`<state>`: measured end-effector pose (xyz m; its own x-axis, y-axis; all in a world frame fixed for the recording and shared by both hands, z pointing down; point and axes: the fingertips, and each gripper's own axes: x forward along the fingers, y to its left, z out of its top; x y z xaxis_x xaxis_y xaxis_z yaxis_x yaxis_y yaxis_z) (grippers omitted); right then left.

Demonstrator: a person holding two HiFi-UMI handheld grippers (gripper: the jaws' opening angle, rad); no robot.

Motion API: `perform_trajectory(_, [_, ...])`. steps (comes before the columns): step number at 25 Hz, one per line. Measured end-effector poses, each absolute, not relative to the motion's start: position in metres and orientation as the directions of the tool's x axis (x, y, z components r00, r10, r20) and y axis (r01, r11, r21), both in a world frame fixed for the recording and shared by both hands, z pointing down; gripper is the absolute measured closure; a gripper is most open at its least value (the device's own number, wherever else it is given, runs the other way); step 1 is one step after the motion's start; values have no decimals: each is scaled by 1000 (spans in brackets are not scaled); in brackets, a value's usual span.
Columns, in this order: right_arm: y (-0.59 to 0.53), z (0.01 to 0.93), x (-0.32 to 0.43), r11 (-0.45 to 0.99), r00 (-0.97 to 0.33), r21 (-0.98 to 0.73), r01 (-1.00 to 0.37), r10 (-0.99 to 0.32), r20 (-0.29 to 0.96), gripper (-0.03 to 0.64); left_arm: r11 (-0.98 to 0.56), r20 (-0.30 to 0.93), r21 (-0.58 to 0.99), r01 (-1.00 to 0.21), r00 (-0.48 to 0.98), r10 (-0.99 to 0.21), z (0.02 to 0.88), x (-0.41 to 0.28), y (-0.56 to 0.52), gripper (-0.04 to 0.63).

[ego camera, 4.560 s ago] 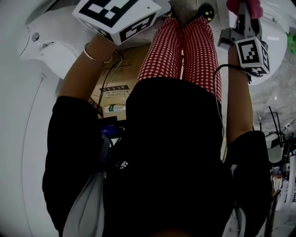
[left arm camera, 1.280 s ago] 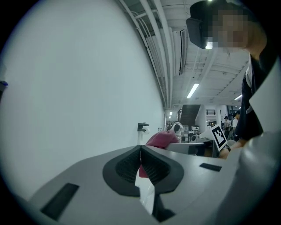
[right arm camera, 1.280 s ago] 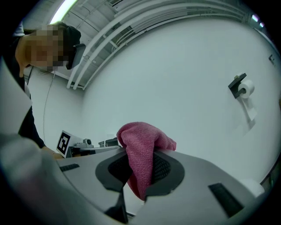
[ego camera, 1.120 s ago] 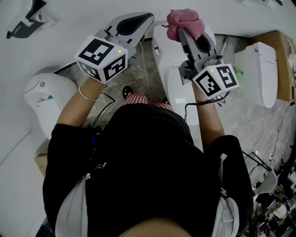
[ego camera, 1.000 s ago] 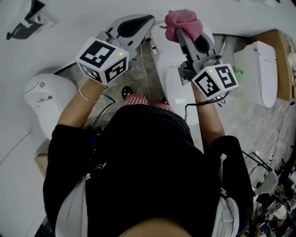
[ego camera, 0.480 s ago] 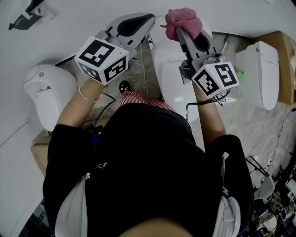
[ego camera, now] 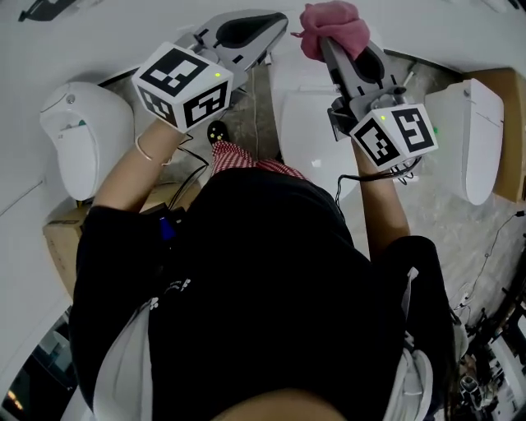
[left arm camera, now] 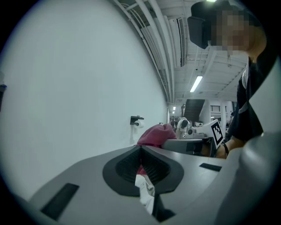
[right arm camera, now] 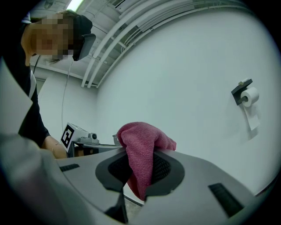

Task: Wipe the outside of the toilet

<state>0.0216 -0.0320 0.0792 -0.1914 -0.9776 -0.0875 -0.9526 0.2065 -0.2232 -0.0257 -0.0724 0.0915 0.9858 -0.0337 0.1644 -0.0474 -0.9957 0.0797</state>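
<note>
A white wall fills the background of both gripper views. Seen from the head view, a person in a black top and red-checked trousers stands over a grey stone floor, a gripper raised in each hand.

The toilet stands directly in front of the person, below the right arm. A second toilet stands to the left and a third toilet to the right. Cardboard boxes sit at the floor's edges.

The left gripper points toward the wall, above the gap between the second toilet and the middle one. In the left gripper view, the left gripper has its dark pads pressed together with nothing between them.

The right gripper reaches over the far end of the toilet. Its jaws are clamped on a pink cloth. In the right gripper view, the pink cloth bunches above the pads of the right gripper and hangs down between them. No view shows whether the cloth touches the toilet.

A toilet-roll holder is fixed to the wall, its paper hanging down.
</note>
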Motion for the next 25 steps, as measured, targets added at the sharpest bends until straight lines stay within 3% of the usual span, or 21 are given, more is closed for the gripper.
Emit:
perform_trajectory(5, [-29, 81, 23, 237, -223, -213, -948, -971, -87, 538, -988, 137, 151, -26, 991, -6, 89, -26, -70, 584])
perform_trajectory(25, [-57, 75, -22, 306, -290, -219, -927, -951, -105, 538, -995, 142, 71, -68, 988, -58, 66, -64, -105, 584])
